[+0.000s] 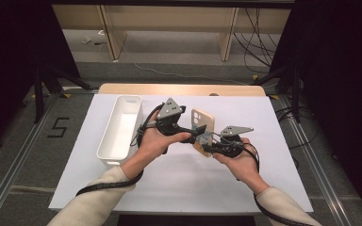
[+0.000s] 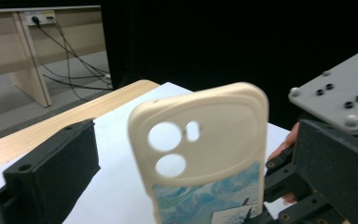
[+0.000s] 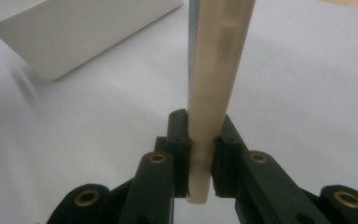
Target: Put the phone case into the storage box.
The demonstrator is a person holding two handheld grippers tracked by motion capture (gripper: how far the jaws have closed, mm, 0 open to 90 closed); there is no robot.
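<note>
A cream phone case (image 1: 202,123) with a blue-green printed lower part stands upright above the table. My right gripper (image 1: 207,144) is shut on its bottom edge; in the right gripper view both jaws (image 3: 200,149) pinch the thin edge of the case (image 3: 214,70). My left gripper (image 1: 193,134) sits just left of the case and is open. In the left gripper view its jaws (image 2: 196,186) stand wide apart, the case (image 2: 205,140) is framed between them, and neither pad touches it.
A long white tray (image 1: 120,132) lies on the white table sheet (image 1: 169,183) to the left of my left hand; its wall (image 3: 74,32) also shows in the right gripper view. The wooden table edge (image 1: 179,88) runs behind, with cables on the floor beyond.
</note>
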